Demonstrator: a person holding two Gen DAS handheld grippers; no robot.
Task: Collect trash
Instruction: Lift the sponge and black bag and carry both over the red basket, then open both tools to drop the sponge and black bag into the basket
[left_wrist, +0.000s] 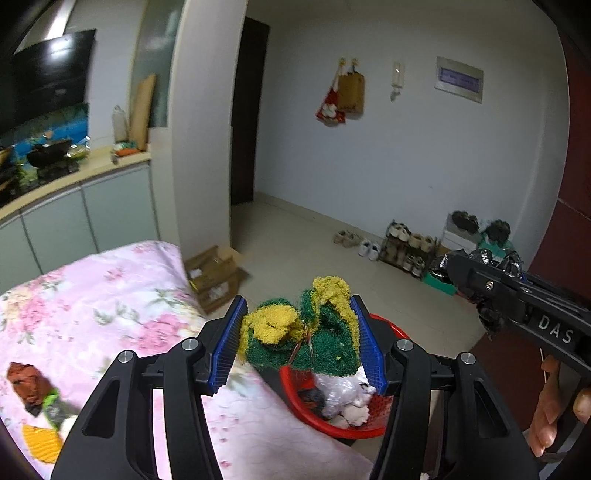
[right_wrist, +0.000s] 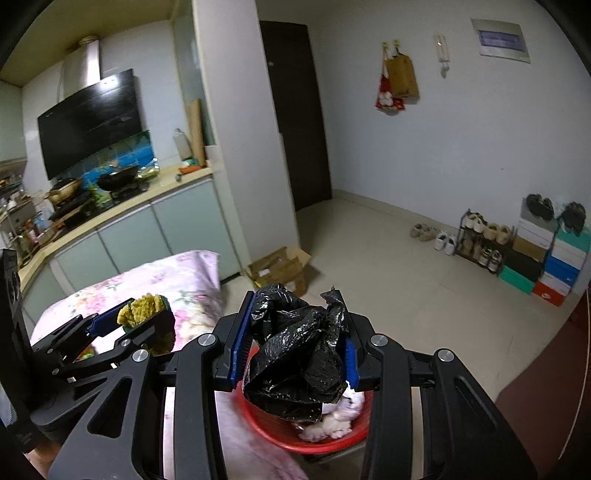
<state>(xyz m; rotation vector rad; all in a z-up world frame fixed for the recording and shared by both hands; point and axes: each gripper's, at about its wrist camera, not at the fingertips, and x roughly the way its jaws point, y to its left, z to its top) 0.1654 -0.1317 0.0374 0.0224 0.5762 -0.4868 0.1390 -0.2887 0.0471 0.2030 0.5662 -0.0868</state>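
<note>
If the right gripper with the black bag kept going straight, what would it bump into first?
Probably the red basket. The right gripper, shut on the crumpled black bag, points down toward it, with white trash inside. How far off it is, I can't tell.

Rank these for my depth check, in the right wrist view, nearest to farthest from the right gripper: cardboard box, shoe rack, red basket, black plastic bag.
1. black plastic bag, between the jaws
2. red basket, just below
3. cardboard box, on the floor beyond the table
4. shoe rack, by the far right wall

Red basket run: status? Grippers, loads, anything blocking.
Left gripper shut on green-yellow scouring pads. Right gripper shut on crumpled black plastic bag. Both above red basket, part full. Nothing blocking.
</note>
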